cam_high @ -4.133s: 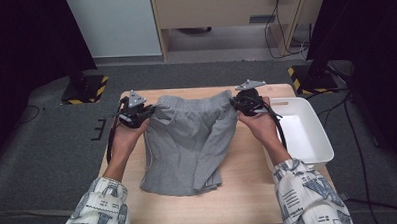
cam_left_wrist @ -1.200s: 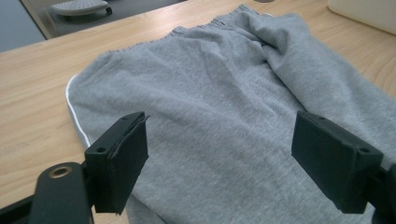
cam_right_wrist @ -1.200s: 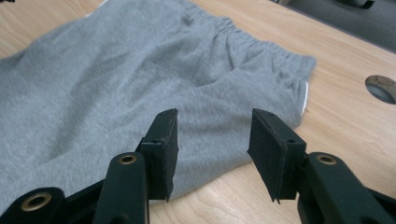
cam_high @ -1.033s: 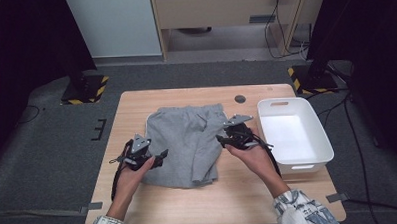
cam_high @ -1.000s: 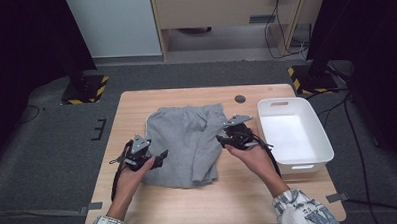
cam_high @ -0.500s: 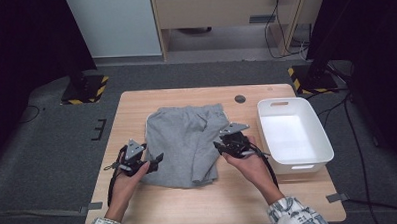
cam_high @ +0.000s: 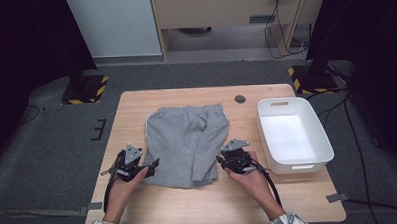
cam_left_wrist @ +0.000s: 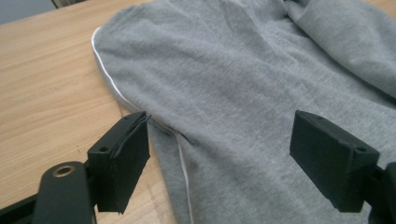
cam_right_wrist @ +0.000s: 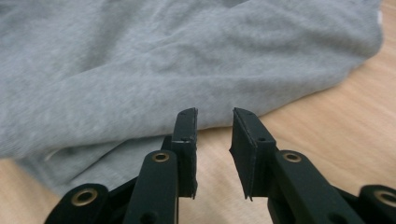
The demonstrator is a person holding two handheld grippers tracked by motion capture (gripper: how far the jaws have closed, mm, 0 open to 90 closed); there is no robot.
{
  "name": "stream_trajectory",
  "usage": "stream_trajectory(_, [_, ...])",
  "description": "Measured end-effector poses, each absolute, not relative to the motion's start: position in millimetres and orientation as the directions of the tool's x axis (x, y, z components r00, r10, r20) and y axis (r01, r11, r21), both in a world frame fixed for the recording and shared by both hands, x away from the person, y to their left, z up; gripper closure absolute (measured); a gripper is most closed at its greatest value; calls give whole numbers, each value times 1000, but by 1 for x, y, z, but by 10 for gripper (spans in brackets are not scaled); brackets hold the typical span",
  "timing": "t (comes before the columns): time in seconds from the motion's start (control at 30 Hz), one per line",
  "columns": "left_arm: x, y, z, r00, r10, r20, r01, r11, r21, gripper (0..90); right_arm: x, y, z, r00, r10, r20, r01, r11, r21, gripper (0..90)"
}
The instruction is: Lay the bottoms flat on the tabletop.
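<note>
While the grey shorts [cam_high: 186, 142] lie flat mid-tabletop [cam_high: 136, 104], the left tongs [cam_high: 151, 166] stand wide apart at their left hem and the right tongs [cam_high: 221, 162], just closing, keep a narrow gap at the right hem with no cloth between. A white bin [cam_high: 293, 136] sits right. Dark carpet [cam_high: 57, 147] surrounds the wooden tabletop; a cabinet [cam_high: 223, 11] stands behind.

The shorts [cam_high: 186, 142] lie spread at the middle of the table [cam_high: 136, 106]; the bin [cam_high: 293, 135] stands beside them along the right edge.
</note>
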State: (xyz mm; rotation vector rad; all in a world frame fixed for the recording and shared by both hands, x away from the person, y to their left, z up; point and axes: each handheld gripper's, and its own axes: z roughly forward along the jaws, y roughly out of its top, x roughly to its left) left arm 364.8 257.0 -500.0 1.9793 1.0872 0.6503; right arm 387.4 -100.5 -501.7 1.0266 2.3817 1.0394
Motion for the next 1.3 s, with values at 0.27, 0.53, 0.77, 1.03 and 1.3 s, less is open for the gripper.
stream_trajectory(0.27, [360, 251, -502, 526, 847, 77, 470, -365, 804, 187, 373, -97, -506, -707, 707, -14, 472, 487, 735, 752])
stream_trajectory(0.53, [363, 252, -504, 521, 850, 74, 480, -364, 798, 186, 371, -88, -511, -737, 676, -7, 468, 518, 716, 767])
stream_trajectory(0.77, [362, 250, -504, 526, 847, 79, 479, -372, 795, 186, 369, -80, -514, -759, 652, -1, 466, 543, 698, 773])
stream_trajectory(1.03, [363, 249, -505, 530, 844, 83, 478, -378, 793, 184, 374, -66, -512, -766, 643, 13, 466, 541, 700, 736])
stream_trajectory(1.3, [362, 249, -504, 528, 845, 85, 476, -377, 795, 184, 372, -53, -509, -762, 646, 34, 469, 516, 717, 675])
